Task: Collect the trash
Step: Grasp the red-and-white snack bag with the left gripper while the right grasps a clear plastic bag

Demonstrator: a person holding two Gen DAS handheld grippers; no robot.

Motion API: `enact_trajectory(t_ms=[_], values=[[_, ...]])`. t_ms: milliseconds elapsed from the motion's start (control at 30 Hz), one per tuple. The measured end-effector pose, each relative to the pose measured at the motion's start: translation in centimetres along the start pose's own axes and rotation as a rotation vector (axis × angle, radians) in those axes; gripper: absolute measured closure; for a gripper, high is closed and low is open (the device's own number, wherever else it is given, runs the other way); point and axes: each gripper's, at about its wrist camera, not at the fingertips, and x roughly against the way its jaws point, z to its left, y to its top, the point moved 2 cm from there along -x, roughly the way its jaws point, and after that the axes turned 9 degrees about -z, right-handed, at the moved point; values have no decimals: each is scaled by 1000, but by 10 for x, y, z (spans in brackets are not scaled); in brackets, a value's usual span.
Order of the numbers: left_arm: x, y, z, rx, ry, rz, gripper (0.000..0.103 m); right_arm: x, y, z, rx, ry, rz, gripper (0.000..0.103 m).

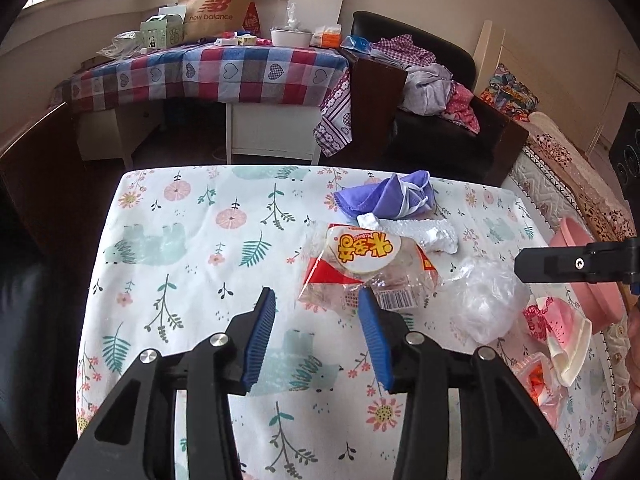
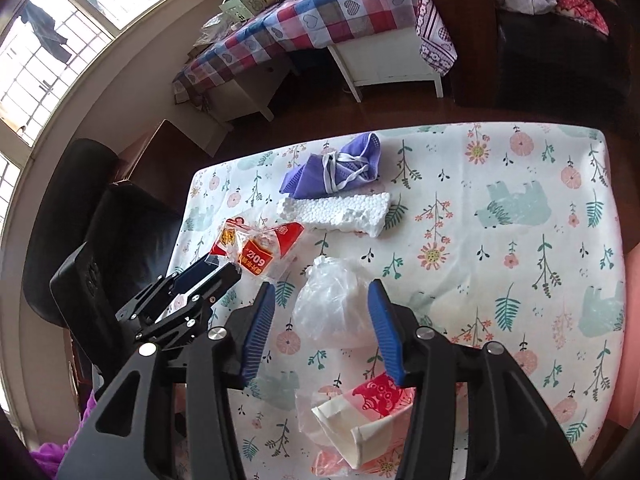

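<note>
We hold the left gripper and the right gripper with jaws spread wide and empty, aligned on the snack wrapper and the clear plastic bag respectively for pickup from the bench.

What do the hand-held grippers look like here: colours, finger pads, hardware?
Both match. The left hand-held gripper and the right hand-held gripper have matte black angular linkage arms with triangular cut-outs, round silver pivot bolts, and ribbed blue pads on the inner finger faces. No cables, sleeves or markings show.

The right gripper hangs with jaws apart around a crumpled clear plastic bag; beyond the bag lies white foam.
</note>
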Motion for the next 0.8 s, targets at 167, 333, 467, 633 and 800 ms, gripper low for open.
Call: enact_trajectory(t_ms=[167, 333, 467, 633, 800], values=[[-8, 3, -1, 16, -4, 6, 90, -15, -3, 3, 13, -26, 22, 54], [-2, 5, 2, 33, 7, -36, 100, -12, -8, 5, 65, -57, 5, 54], [10, 3, 6, 75, 11, -54, 100, -9, -16, 7, 125, -81, -20, 62], [24, -1, 10, 139, 10, -29, 100, 4, -17, 1, 98, -60, -67, 72], [46, 5, 9, 191, -8, -50, 100, 43, -17, 0, 59, 2, -176, 72]])
